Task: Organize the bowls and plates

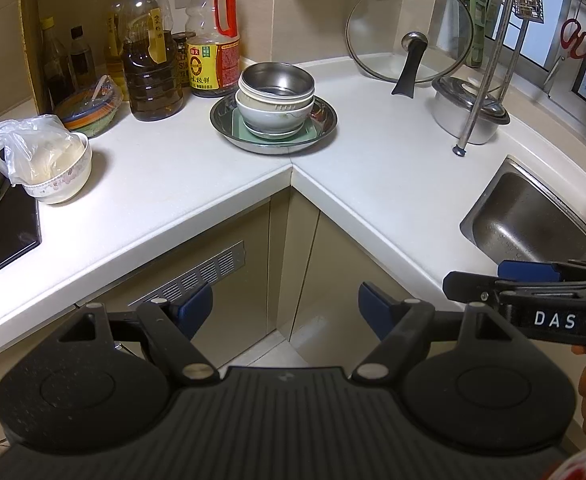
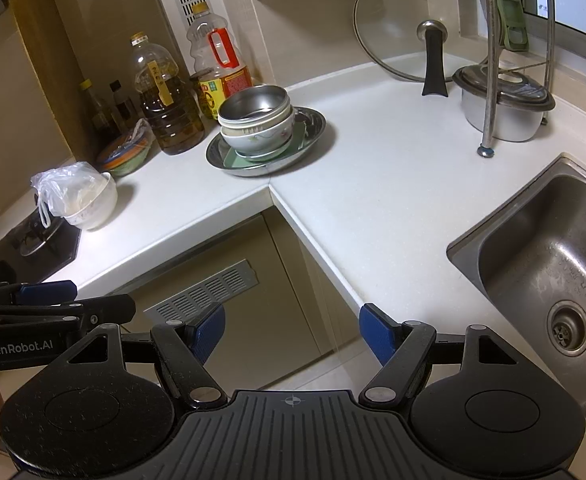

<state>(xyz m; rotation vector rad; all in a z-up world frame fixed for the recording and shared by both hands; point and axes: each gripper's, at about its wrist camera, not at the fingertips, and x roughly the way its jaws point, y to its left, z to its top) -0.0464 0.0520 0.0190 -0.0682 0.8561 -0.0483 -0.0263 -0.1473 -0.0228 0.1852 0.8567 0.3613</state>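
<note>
A stack of dishes stands in the counter's inner corner: a steel bowl (image 1: 278, 78) on white bowls (image 1: 273, 114), on a green square plate (image 1: 239, 128), on a round steel plate (image 1: 273, 142). The stack also shows in the right wrist view (image 2: 257, 120). My left gripper (image 1: 285, 308) is open and empty, held off the counter's front edge, well short of the stack. My right gripper (image 2: 292, 332) is open and empty, also in front of the counter edge. Each gripper shows at the edge of the other's view.
A white bowl with a plastic bag (image 1: 59, 172) sits at the left by the stove (image 1: 1, 224). Oil and sauce bottles (image 1: 153, 64) line the back. A glass lid (image 1: 409, 32), a steel pot (image 1: 467, 114), a rack leg (image 1: 459, 151) and the sink (image 2: 553, 264) are at the right.
</note>
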